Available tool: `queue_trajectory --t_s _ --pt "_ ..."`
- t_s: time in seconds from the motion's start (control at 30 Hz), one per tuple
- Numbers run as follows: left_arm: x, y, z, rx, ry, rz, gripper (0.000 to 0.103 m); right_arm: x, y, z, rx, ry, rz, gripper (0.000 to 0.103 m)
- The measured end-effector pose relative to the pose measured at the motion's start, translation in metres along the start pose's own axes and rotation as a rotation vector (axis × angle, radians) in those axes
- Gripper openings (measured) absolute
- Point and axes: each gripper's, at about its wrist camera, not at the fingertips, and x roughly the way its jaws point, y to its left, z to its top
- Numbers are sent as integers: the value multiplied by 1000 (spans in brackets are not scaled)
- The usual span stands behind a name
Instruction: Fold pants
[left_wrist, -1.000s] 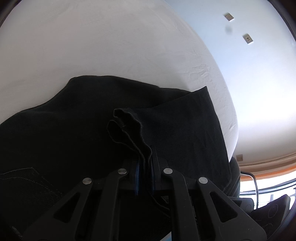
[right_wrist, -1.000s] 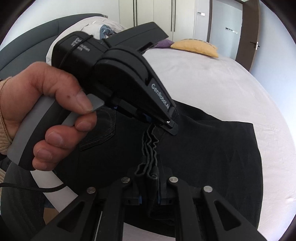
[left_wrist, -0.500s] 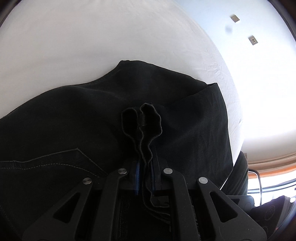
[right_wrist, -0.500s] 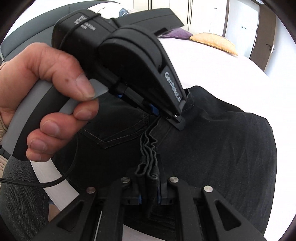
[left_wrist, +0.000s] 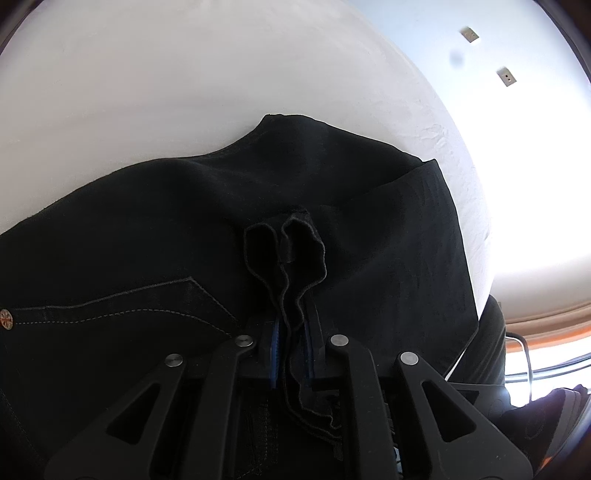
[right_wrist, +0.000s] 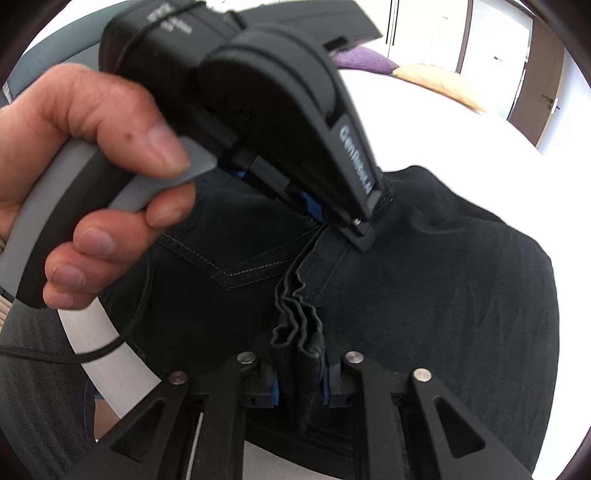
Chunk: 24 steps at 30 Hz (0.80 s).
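Black denim pants (left_wrist: 177, 258), folded over in layers on a white bed (left_wrist: 184, 81). Back pocket (right_wrist: 236, 254) facing up, pale stitching along its pointed edge; a copper rivet (left_wrist: 6, 319) at the left. Upper layer's straight edge running diagonally down the right side. One bunch of wavy fabric edges (left_wrist: 291, 266) pulled up into ridges, a second bunch (right_wrist: 295, 317) likewise gathered, both rising off the flat cloth beneath.
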Motion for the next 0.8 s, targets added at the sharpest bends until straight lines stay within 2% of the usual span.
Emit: queue_trajectory --t_s 0.07,0.1,0.13,0.23,0.3,0.4,0.47,0.57,0.67,0.8 --pt "-7 7 0 5 -1 7 11 -1 -5 1 27 -3 51 38" --pt "-14 11 2 14 -2 23 11 -4 -7 0 44 -2 80 55" --pt "-21 14 3 28 -1 40 12 -6 -9 -3 60 -7 107 65" --pt "-32 9 3 45 -6 91 13 -21 -15 -9 88 -19 179 66" --pt "-41 14 4 46 -9 166 13 -36 -20 -14 100 -39 226 66" --pt "-51 26 7 12 -22 211 13 -51 -43 -24 142 -38 275 66" --pt "-61 28 8 -7 -57 244 13 -64 -69 -31 203 -58 337 66" --pt "-74 12 5 0 -121 197 13 -84 -122 -42 313 -107 384 66" --pt "-71 -20 -2 33 -162 98 13 -88 -192 -55 487 -147 456 66" --pt "-40 -57 -10 58 -163 35 13 -70 -278 -51 667 -181 629 66"
